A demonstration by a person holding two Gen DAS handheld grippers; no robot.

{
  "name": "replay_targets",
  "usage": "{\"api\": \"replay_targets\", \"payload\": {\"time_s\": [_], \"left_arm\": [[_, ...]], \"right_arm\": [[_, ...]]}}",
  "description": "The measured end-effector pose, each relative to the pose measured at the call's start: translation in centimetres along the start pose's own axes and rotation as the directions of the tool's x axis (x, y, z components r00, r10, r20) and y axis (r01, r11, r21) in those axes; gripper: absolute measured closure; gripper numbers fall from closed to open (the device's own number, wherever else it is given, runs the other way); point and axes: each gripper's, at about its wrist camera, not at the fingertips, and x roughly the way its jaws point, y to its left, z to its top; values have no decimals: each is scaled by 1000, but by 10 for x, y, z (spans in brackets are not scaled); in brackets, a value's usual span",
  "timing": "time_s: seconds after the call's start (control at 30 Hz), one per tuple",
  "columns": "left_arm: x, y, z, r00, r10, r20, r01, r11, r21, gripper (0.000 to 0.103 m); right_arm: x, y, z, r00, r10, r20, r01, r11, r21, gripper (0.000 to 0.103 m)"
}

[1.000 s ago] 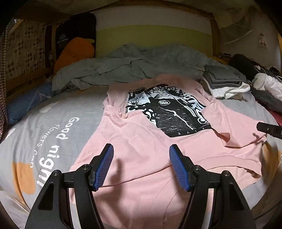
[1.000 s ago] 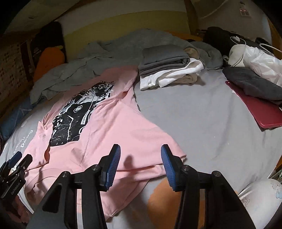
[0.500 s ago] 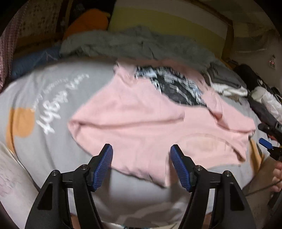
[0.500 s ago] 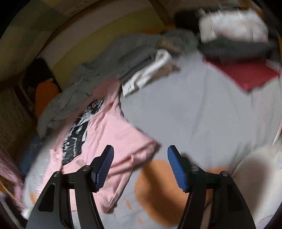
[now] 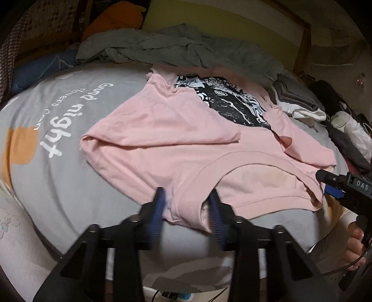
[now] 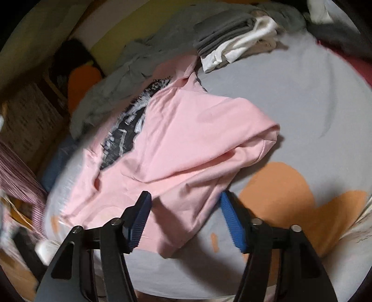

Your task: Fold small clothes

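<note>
Blurring left tool [image 5: 187,210], closing astride pink T-shirt [image 5: 186,144] collar.

My left gripper [image 5: 187,209] is motion-blurred, its jaws closing around the pink T-shirt's [image 5: 186,139] near edge, so I cannot tell whether the pads press the cloth. My right gripper [image 5: 334,188] is cut off by the frame's edge. In the right wrist view the shirt's black print [image 6: 125,132] is smeared and unreadable.

It was a bedroom at home: a bed with a gray blanket [image 5: 69,144], pillows [image 5: 114,16], and folded clothes [image 6: 232,39].
</note>
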Motion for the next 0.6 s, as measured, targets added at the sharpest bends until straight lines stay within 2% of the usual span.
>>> {"api": "replay_targets", "payload": {"time_s": [0.03, 0.1, 0.23, 0.3, 0.37, 0.43, 0.47, 0.5, 0.53, 0.6], "left_arm": [[-2, 0, -1, 1000, 6, -4, -6, 1000, -3, 76], [-6, 0, -5, 1000, 18, -16, -18, 1000, -7, 77], [-13, 5, -11, 999, -13, -33, 11, 998, -57, 74], [-4, 7, -8, 998, -25, -53, 21, 997, -76, 73], [5, 12, -5, 994, -67, -85, 57, 991, -125, 66], [4, 14, -4, 994, -82, -71, 70, 986, -151, 68], [3, 12, -4, 996, -59, -64, 50, 990, -130, 87], [0, 8, -5, 999, 4, -52, -9, 996, -93, 98], [-4, 7, -6, 999, 22, -39, -25, 997, -72, 97], [-18, 7, -6, 1000, 9, -8, -10, 996, -87, 97]], "right_arm": [[-2, 4, -4, 1000, -27, 11, 27, 999, -21, 51], [-6, -3, -10, 1000, -9, 8, 9, 1000, -6, 60], [-11, -13, -23, 1000, 31, 2, -31, 998, 61, 60], [-10, -13, -25, 999, 38, 1, -38, 997, 61, 60], [-5, -11, -22, 999, 47, -8, -47, 997, 59, 60], [0, -5, -21, 1000, 29, -7, -29, 998, 56, 60], [1, -1, -22, 1000, 12, -2, -12, 999, 39, 62], [0, 3, -24, 1000, -20, 12, 20, 1000, 7, 82], [-1, 7, -26, 999, -38, 23, 39, 999, -19, 98], [-6, 9, -29, 999, -35, 39, 36, 999, -36, 101]]}}
